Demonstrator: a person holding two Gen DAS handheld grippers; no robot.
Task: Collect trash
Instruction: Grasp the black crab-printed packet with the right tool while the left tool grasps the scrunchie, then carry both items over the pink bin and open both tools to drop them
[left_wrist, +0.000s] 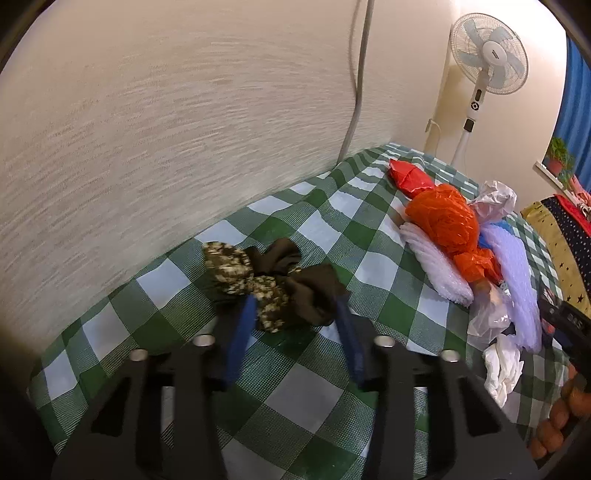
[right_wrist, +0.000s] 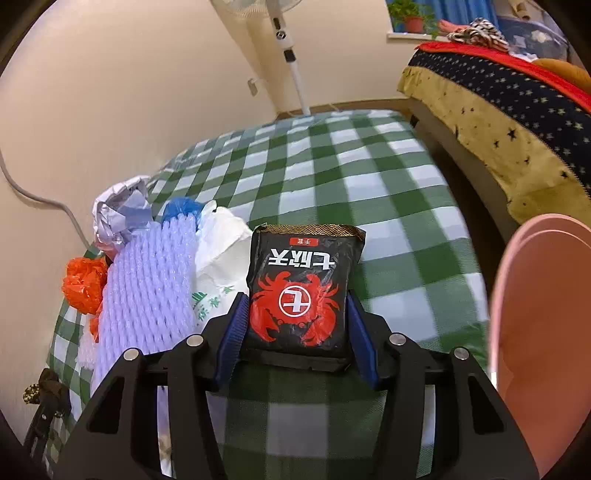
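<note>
Left gripper (left_wrist: 295, 306) tilts downward, its blue pads (left_wrist: 242, 332) closed against either side of the dark crumpled wrapper (left_wrist: 280, 280), while the right gripper (right_wrist: 295, 317), angled down likewise, has its pads (right_wrist: 232, 332) flanking the black packet (right_wrist: 301, 291).

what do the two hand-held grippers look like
Both look alike: the left hand-held gripper and right hand-held gripper have matte black angular frames with triangular cutouts, round silver bolt heads, and two ribbed blue finger pads. No cables, markings or sleeves show.

Left tongs (left_wrist: 295, 306) pinch a dark crumpled wrapper (left_wrist: 273, 280) on the checked cloth (left_wrist: 314, 398).
</note>
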